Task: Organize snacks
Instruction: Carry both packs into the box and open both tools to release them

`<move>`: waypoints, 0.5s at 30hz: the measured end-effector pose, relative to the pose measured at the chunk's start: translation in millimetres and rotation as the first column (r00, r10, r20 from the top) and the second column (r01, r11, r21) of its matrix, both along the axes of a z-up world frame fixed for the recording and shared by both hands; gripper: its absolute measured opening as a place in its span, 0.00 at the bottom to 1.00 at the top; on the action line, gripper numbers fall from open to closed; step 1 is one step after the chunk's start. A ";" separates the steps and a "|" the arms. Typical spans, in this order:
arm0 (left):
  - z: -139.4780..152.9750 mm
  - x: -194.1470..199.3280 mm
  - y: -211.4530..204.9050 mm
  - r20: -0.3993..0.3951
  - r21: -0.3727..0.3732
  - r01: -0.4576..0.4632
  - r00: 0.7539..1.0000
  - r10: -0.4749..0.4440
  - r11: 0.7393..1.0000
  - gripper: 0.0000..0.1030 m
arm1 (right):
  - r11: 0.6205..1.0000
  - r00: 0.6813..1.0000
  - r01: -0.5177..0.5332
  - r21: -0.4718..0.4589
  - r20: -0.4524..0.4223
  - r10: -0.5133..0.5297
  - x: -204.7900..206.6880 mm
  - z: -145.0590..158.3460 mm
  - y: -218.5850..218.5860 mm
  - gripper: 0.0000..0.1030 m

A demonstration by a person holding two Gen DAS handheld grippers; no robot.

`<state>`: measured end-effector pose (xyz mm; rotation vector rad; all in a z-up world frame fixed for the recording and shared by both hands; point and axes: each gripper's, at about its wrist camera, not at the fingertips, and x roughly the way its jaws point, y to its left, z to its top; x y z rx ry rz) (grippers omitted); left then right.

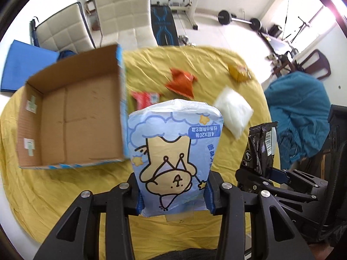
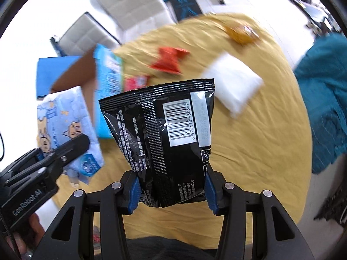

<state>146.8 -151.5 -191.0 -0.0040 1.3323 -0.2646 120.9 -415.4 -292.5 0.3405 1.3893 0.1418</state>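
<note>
My left gripper (image 1: 174,192) is shut on a light blue tissue pack (image 1: 173,149) with a cartoon animal, held above the yellow tablecloth, just right of an open, empty cardboard box (image 1: 71,117). My right gripper (image 2: 172,191) is shut on a black snack bag (image 2: 164,130) with a barcode, held upright over the cloth. The black snack bag (image 1: 261,147) and the right gripper show at the right in the left wrist view. The tissue pack (image 2: 65,127) and the box (image 2: 104,82) show at the left in the right wrist view.
On the yellow tablecloth (image 1: 65,195) lie an orange-red packet (image 1: 182,82), a red packet (image 1: 145,99), a white pouch (image 1: 234,112) and a yellow-brown packet (image 1: 238,71). Two white chairs (image 1: 123,15) stand behind the table. A teal cloth (image 1: 299,112) hangs at the right.
</note>
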 end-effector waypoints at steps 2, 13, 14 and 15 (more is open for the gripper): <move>9.6 9.9 22.5 0.009 -0.025 -0.020 1.000 0.020 0.999 0.37 | 1.000 0.999 -0.020 0.007 0.025 0.020 6.7 13.7 21.1 0.50; 0.2 89.2 174.0 -0.044 -0.068 -0.127 0.991 0.125 0.990 0.38 | 0.995 0.995 -0.098 0.034 0.024 0.097 93.7 16.1 176.2 0.50; -8.1 98.1 186.8 -0.061 -0.073 -0.136 0.989 0.132 0.988 0.38 | 0.995 0.995 -0.099 0.031 0.018 0.099 103.1 11.8 189.0 0.50; -15.7 106.3 198.4 -0.079 -0.080 -0.151 0.986 0.144 0.985 0.38 | 0.995 0.995 -0.099 0.033 0.008 0.098 112.8 6.7 201.1 0.50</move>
